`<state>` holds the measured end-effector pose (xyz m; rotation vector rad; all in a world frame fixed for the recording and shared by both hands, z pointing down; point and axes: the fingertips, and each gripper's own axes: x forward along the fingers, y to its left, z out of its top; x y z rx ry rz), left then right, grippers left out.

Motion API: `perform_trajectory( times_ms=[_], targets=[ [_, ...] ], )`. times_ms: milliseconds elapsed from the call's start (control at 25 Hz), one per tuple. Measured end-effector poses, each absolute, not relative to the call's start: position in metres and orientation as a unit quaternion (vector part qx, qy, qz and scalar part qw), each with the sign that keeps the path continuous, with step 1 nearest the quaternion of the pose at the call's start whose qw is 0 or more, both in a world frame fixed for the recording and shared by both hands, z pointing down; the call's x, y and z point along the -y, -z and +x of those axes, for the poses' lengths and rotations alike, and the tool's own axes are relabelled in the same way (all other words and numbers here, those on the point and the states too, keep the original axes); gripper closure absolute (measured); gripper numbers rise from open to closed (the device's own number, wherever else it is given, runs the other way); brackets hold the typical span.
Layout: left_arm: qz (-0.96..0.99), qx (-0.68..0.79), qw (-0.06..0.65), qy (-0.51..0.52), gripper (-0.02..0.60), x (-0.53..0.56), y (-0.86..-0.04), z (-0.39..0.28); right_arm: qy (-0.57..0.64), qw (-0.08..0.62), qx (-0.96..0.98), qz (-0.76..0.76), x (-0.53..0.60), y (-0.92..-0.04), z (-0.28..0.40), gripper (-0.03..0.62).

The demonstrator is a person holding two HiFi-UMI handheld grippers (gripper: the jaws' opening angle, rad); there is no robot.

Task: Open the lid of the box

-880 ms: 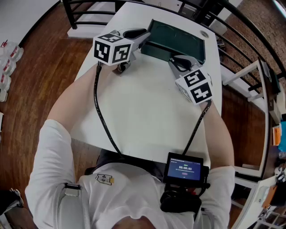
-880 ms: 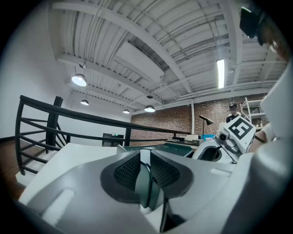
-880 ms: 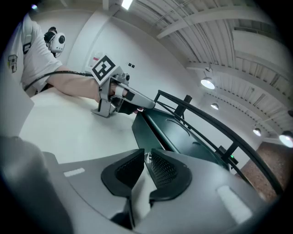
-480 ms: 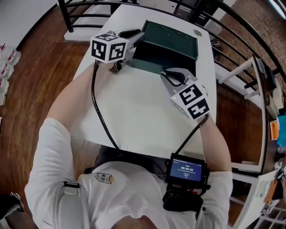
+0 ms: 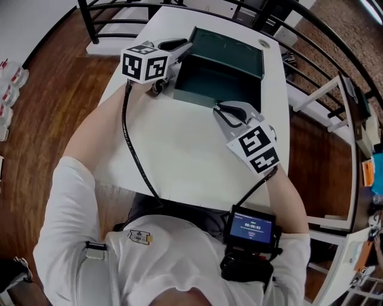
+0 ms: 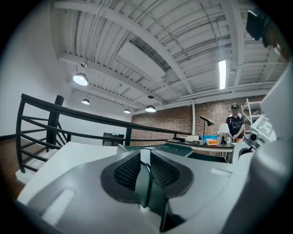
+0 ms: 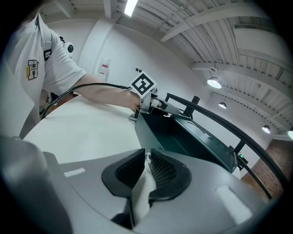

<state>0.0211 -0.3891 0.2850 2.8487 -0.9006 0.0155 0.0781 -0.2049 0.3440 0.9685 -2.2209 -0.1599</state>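
A dark green box (image 5: 210,83) stands open at the far end of the white table (image 5: 179,149). Its lid (image 5: 230,46) leans back behind it, and the inside looks empty. My left gripper (image 5: 182,46) is at the box's left corner, shut on the thin green wall edge (image 6: 147,183) between its pads. My right gripper (image 5: 220,108) sits just in front of the box's near right corner, apart from it, jaws shut with nothing held. From the right gripper view (image 7: 146,165) I see the open box (image 7: 171,135), its lid (image 7: 208,139) and the left gripper (image 7: 153,103).
A black railing (image 5: 119,9) runs round the table's far side, over a wooden floor (image 5: 42,101). A small screen device (image 5: 254,228) hangs at my chest. In the left gripper view a person (image 6: 236,121) stands by a far desk (image 6: 206,144).
The lid has swung up and back, and the box now stands open. My right gripper has drawn back from the box's front edge toward me. The left gripper has stayed in place.
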Motion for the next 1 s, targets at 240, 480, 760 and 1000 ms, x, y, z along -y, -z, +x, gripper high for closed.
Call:
perform_trajectory(
  times_ms=[240, 480, 760, 1000],
  targets=[
    [0.951, 0.300, 0.077, -0.005, 0.535, 0.389, -0.286, 0.021, 0.045, 0.328, 0.863, 0.382, 0.206, -0.345, 0.080, 0.553],
    [0.948, 0.310, 0.072, 0.013, 0.535, 0.375, -0.275, 0.003, 0.065, 0.256, 0.865, 0.427, 0.187, -0.312, 0.094, 0.546],
    [0.969, 0.238, 0.065, 0.002, 0.581, 0.229, -0.258, -0.033, -0.064, 0.094, 0.885, 0.452, 0.103, -0.293, 0.141, 0.579],
    [0.976, 0.195, 0.094, -0.031, 0.581, 0.139, -0.288, -0.023, -0.075, 0.058, 0.881, 0.463, 0.078, -0.298, 0.156, 0.594]
  ],
)
